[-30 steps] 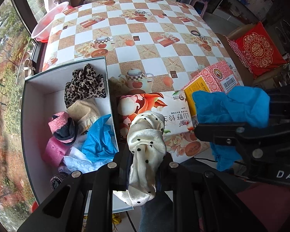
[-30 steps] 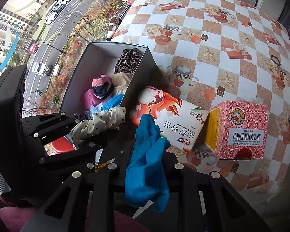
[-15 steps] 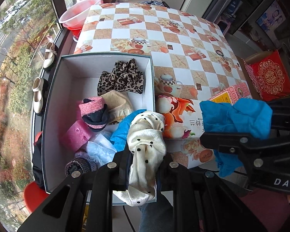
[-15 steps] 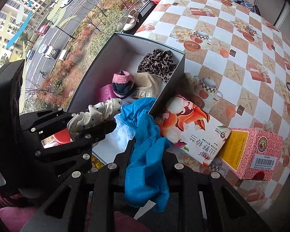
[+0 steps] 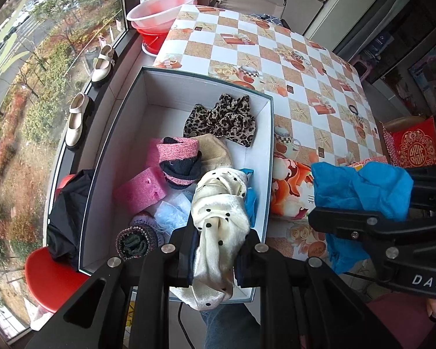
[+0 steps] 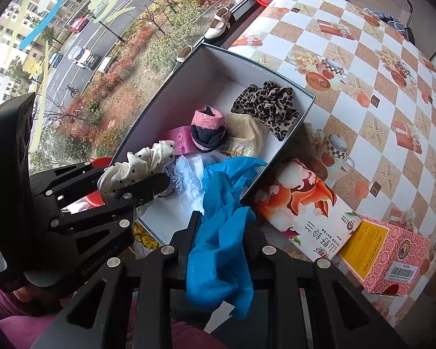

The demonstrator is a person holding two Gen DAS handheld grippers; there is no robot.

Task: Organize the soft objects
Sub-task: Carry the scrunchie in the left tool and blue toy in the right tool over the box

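The step in hand looks like dropping two held pieces into the open white cardboard box [image 5: 125, 133] on the checked worktop [image 5: 305, 67]. To do it well, each piece should be carried past the box wall and over a bare patch of the floor before the fingers part, so that nothing drapes over the rim.

The left gripper [image 5: 215, 232] is clenched on a cream satin scrunchie with black dots [image 5: 221, 203], its fingers drawn in tight against the fabric. It hangs over the near end of the box, above the pink foam block [image 5: 141, 190] and the pale blue fluff [image 5: 173, 213].

The right gripper [image 6: 222, 228] is likewise closed, gripping a crumpled bright blue non-woven cloth [image 6: 223, 232]. This sits at the box's near right corner, just beside the flat printed carton [image 6: 308, 203] outside the wall; it needs to go further left.
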